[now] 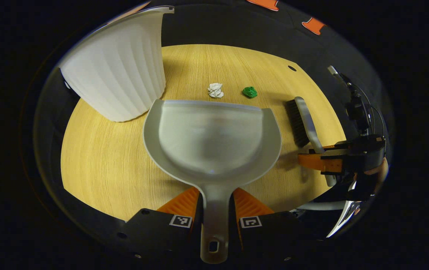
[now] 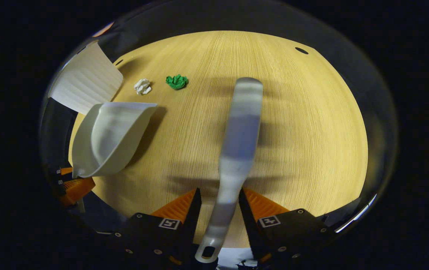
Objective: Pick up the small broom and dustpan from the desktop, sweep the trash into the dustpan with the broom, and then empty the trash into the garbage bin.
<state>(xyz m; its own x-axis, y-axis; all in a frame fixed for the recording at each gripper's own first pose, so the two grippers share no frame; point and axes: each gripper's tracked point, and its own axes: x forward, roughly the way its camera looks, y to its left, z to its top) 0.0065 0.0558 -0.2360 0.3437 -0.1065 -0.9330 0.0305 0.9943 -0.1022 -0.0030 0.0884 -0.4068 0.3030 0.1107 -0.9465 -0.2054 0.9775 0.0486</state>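
Already clamped: left gripper (image 1: pixel 216 204) on dustpan (image 1: pixel 212 140) handle, right gripper (image 2: pixel 218 204) on broom (image 2: pixel 239 135) handle, above tabletop (image 2: pixel 304 131). Light, stiff plastic; handles suit. Paper scraps (image 1: pixel 215 90) far, near bin (image 1: pixel 119 71).

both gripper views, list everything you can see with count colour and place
dustpan: one, pale grey, handle between the left gripper's fingers, pan over the table
broom: one, grey back with dark bristles, handle between the right gripper's fingers
garbage bin: one, white, ribbed, on the table beside the dustpan
white paper ball: one, on the table beyond the dustpan's front edge
green paper ball: one, on the table next to the white one
table: one, light wood
left gripper: one, shut on the dustpan handle
right gripper: one, shut on the broom handle
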